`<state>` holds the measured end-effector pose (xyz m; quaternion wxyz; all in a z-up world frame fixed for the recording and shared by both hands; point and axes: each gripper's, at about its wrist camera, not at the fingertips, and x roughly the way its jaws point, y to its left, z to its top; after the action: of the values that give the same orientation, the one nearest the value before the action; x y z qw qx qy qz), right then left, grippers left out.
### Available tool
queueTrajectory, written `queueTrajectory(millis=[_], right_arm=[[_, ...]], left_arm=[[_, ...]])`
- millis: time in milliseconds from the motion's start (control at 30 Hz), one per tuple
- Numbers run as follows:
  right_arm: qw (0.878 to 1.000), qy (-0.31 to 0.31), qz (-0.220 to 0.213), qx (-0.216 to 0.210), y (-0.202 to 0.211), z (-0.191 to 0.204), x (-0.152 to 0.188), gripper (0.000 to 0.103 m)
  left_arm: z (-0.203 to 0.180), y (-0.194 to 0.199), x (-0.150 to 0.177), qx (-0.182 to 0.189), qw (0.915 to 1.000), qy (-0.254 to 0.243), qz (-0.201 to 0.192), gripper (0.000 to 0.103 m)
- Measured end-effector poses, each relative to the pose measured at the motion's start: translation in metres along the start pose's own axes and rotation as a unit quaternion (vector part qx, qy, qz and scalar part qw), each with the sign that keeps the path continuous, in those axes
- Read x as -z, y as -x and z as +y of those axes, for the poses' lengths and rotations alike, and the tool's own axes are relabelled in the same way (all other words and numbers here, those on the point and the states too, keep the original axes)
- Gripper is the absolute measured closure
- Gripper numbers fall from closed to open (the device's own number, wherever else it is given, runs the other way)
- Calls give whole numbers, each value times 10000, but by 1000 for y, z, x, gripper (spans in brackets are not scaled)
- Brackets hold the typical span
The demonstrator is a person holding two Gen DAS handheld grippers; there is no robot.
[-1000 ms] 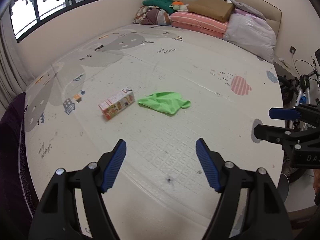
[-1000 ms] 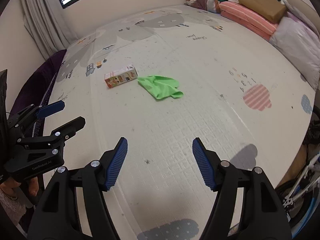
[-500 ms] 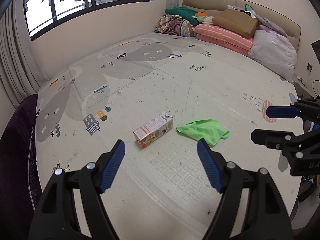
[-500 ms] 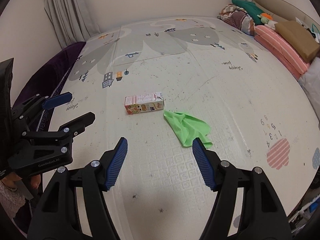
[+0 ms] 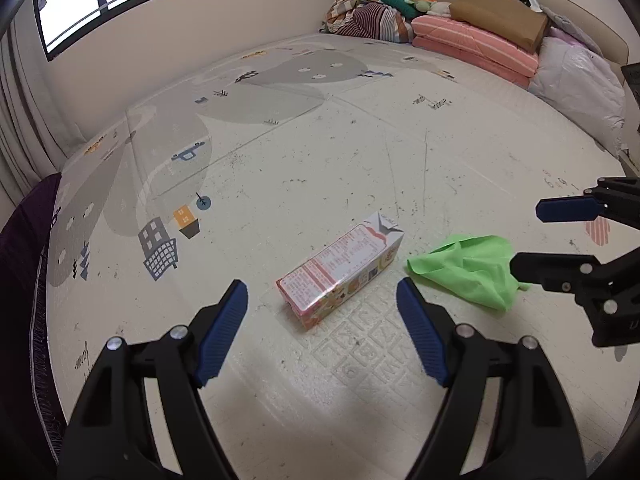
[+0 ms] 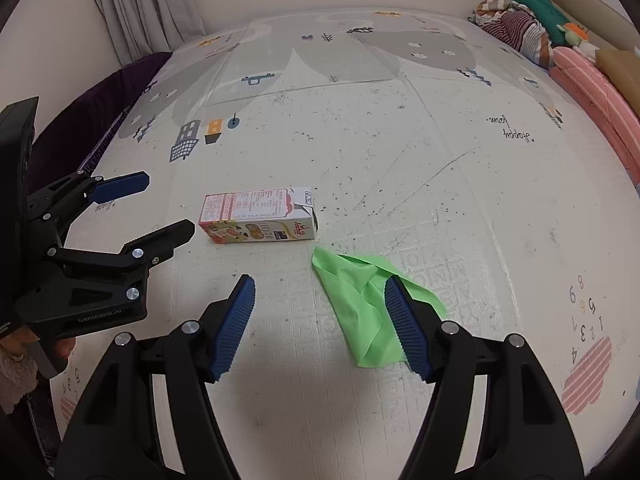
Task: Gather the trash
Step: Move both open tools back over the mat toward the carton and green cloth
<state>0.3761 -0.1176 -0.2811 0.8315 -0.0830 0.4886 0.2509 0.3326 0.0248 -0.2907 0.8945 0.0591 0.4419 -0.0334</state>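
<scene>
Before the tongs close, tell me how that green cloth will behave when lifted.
The green cloth lies crumpled in soft folds, so it will likely hang limp and drape. It looks thin, so probably very light. Gripping one fold may lift only a corner first, with the rest trailing over the mat.

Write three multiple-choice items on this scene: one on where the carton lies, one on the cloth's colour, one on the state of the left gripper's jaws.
1. Where does the carton lie?
A. on its side on the play mat, beside the cloth
B. upright on the pillows
C. on top of the cloth

2. What colour is the cloth?
A. red
B. bright green
C. white

3. How does the left gripper stand?
A. shut on the carton
B. shut on the cloth
C. open, holding nothing

Answers:
1 A: the carton's long face rests flat on the mat, with a gap to the cloth.
2 B: both views show it green.
3 C: the blue pads stand wide apart, short of the carton.
</scene>
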Motion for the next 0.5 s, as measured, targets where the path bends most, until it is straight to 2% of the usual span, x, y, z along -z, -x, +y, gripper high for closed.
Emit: queueTrajectory(millis=[267,500], right_arm=[[9997,59,169,-149,-39,-5,-3,38],[9993,16,309,-201,-55,-14,1,38]], left_arm=[[-2,-33,3,20,9998,-28,181,26],[3,-60,-4,-78,9995,-160,260,26]])
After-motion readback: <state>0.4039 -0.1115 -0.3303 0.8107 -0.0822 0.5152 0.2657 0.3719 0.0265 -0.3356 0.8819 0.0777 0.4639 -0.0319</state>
